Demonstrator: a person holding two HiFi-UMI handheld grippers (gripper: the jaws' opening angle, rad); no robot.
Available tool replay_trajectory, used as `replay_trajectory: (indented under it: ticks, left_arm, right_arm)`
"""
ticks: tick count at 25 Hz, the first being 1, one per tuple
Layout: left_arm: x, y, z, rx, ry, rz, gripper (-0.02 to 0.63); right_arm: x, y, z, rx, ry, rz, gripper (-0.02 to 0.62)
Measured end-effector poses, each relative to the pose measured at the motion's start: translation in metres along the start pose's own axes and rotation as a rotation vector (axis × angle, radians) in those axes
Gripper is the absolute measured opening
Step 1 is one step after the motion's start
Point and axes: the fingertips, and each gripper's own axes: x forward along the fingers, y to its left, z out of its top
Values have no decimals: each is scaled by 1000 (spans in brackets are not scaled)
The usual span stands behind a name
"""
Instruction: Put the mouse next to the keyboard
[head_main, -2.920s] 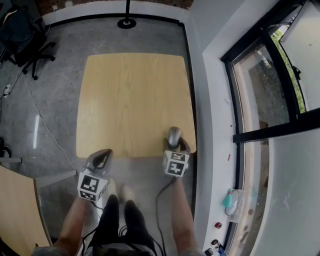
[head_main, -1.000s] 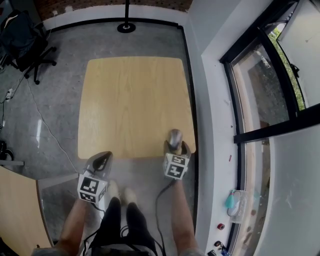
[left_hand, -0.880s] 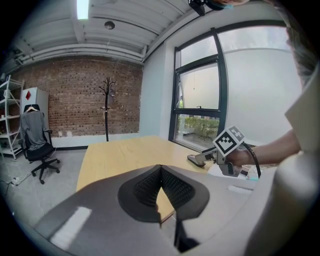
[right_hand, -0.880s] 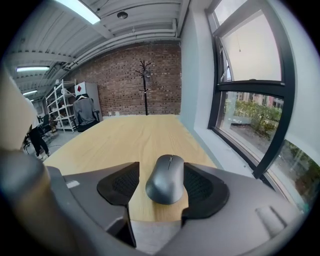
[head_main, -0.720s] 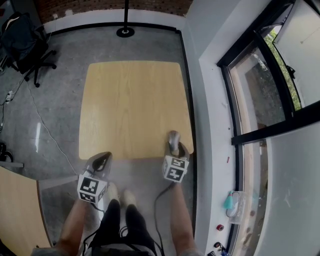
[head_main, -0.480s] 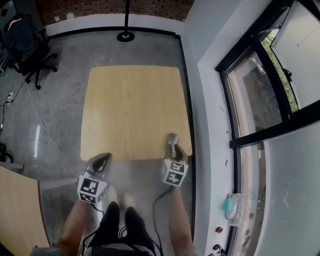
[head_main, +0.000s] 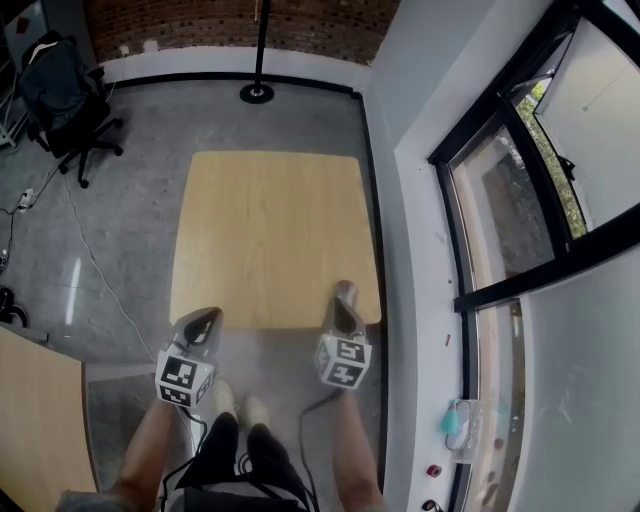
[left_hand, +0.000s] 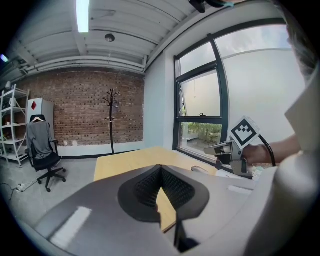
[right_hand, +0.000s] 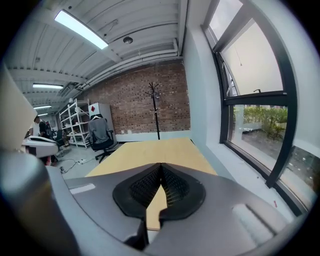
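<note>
A bare light wooden table (head_main: 270, 230) stands in front of me; I see no keyboard in any view. In the left gripper view a small pale rounded thing (left_hand: 200, 169) lies by the table's near right edge. I cannot tell whether it is the mouse. My left gripper (head_main: 203, 322) hangs just short of the near left edge, shut and empty, its pads meeting (left_hand: 160, 170). My right gripper (head_main: 343, 295) reaches over the near right edge. It is shut with nothing between its pads (right_hand: 161, 167).
A black office chair (head_main: 65, 90) and a coat stand's base (head_main: 256, 93) stand beyond the table. A windowed wall (head_main: 480, 200) runs along the right. A cable (head_main: 95, 260) trails over the floor at the left. Another tabletop's corner (head_main: 30, 420) shows at bottom left.
The right gripper's jaws have gone from open to shut with nothing in them. The head view has tilted up, so the table sits further off. The left gripper has hardly moved.
</note>
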Motion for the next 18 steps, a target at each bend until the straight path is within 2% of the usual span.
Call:
replay_trajectory:
  ticks: [18]
  left_arm:
    - [-50,20,52,-3,-89,56,-2]
  right_arm:
    - [-60,64,57,-19,-77,132,12]
